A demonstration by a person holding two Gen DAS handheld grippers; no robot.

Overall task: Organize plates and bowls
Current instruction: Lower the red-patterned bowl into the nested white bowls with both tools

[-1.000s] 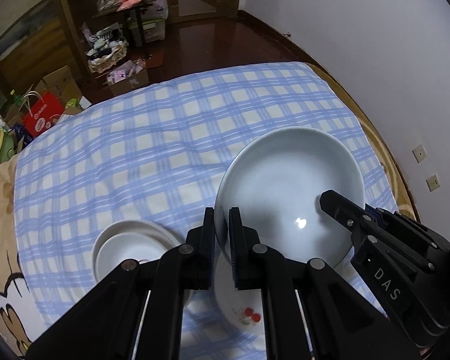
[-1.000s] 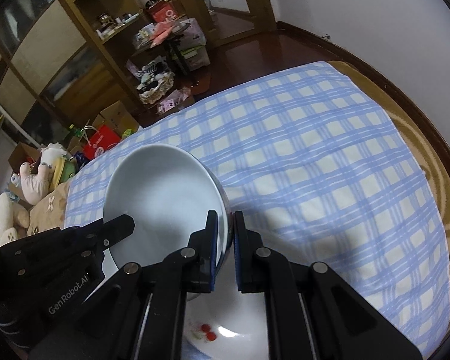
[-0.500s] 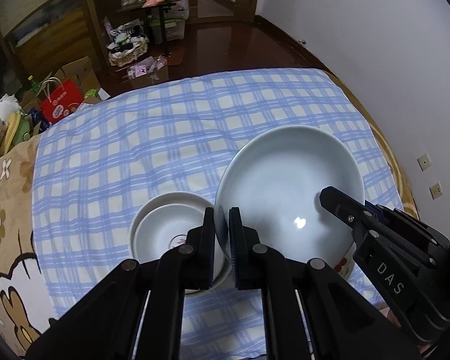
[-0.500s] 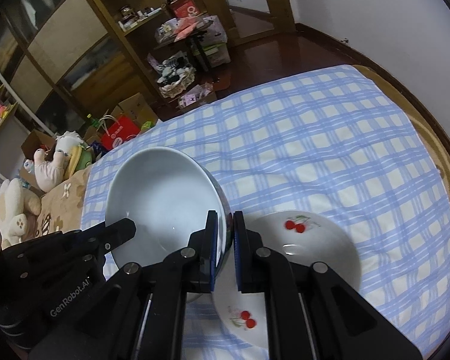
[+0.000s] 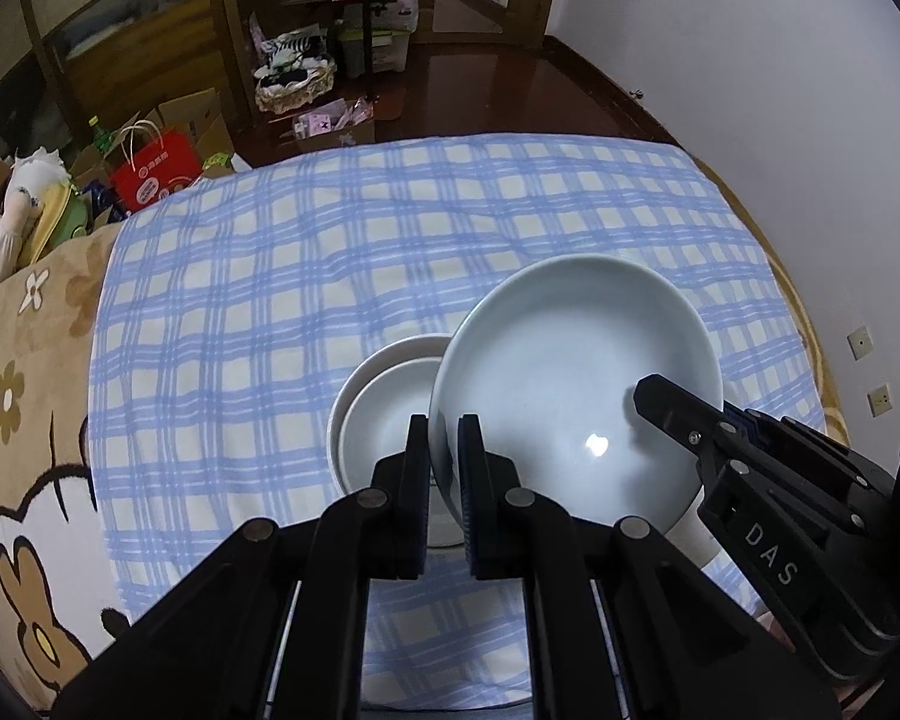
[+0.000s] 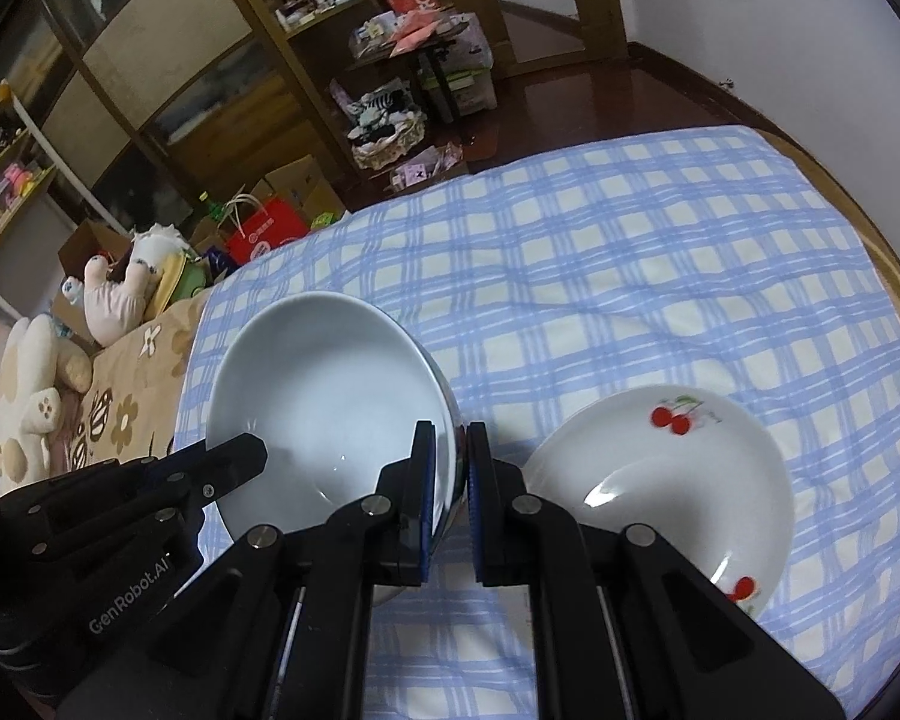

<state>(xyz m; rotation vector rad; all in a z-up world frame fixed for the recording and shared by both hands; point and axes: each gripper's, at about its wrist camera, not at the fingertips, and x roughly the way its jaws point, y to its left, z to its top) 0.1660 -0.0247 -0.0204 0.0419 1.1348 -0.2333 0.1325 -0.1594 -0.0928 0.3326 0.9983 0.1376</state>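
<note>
- The big white bowl (image 5: 576,384), pinched at its rim by the left gripper (image 5: 444,468) and the right gripper (image 6: 450,474), now hangs beside the stacked small bowls (image 5: 390,402) and covers their right edge. Before, those bowls were far off to the left.
- The cherry plate (image 6: 660,480) now sits out to the right of the big white bowl. Before, it was hidden under it.
- More of the brown flower blanket (image 5: 24,396) and the stuffed toys (image 6: 24,384) shows on the left.
</note>
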